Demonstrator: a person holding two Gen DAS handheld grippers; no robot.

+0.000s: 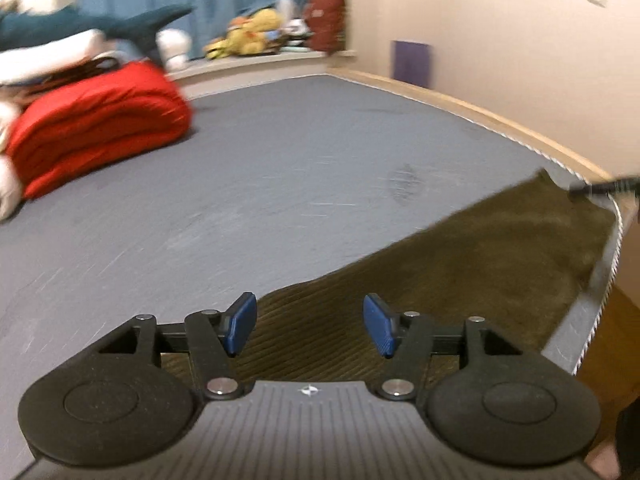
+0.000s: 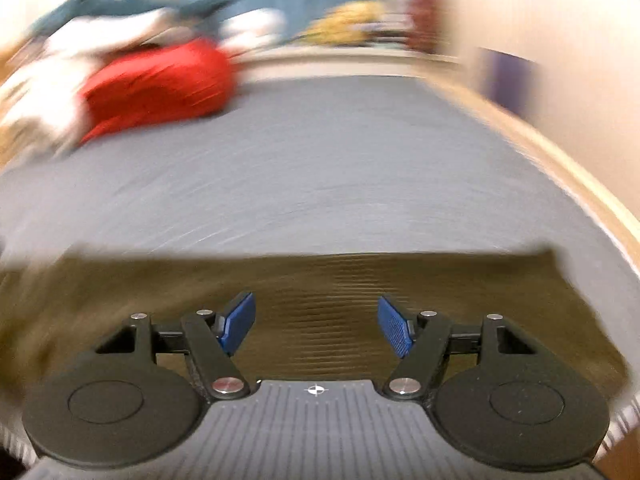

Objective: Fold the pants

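Olive-brown corduroy pants (image 1: 480, 264) lie flat on the grey bed (image 1: 260, 184) near its front right edge. My left gripper (image 1: 310, 324) is open and empty, its blue pads apart just above the near end of the pants. In the right wrist view, which is blurred by motion, the pants (image 2: 320, 292) spread across the lower frame on the grey bed (image 2: 320, 168). My right gripper (image 2: 316, 326) is open and empty over the pants. A dark tip of the other gripper (image 1: 604, 189) shows at the pants' far corner.
A folded red blanket (image 1: 96, 128) lies at the bed's far left under a stuffed shark (image 1: 80, 26) and white bedding. Plush toys (image 1: 248, 34) sit on a sill by a blue curtain. A wooden bed rim (image 1: 480, 114) and wall run along the right.
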